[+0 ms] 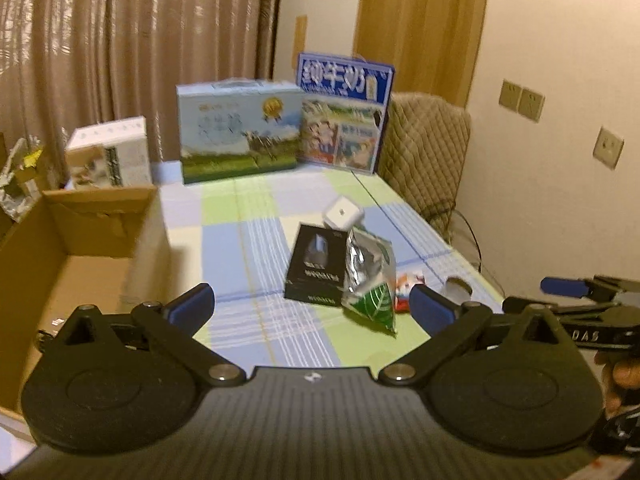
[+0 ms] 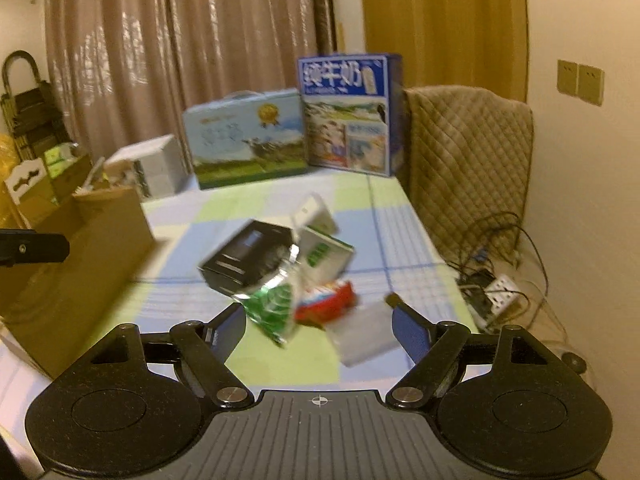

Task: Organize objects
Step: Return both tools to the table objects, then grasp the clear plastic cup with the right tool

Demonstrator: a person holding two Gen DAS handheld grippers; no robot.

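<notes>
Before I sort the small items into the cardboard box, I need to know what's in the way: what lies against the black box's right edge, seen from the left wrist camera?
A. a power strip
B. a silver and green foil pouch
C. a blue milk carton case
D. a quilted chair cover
B: in the left wrist view the silver and green foil pouch lies along the right edge of the black box.

— Where did the small things lie?
— Mid-table [image 1: 224,248]: the black box [image 1: 316,264], the foil pouch [image 1: 370,280] touching its right side, the small cube [image 1: 343,213] just behind.
— And the cardboard box [image 1: 80,248]?
— At the table's left edge.
— Behind?
— Two cartons [image 1: 240,136] side by side at the far edge, a chair [image 1: 424,148] to their right.
</notes>
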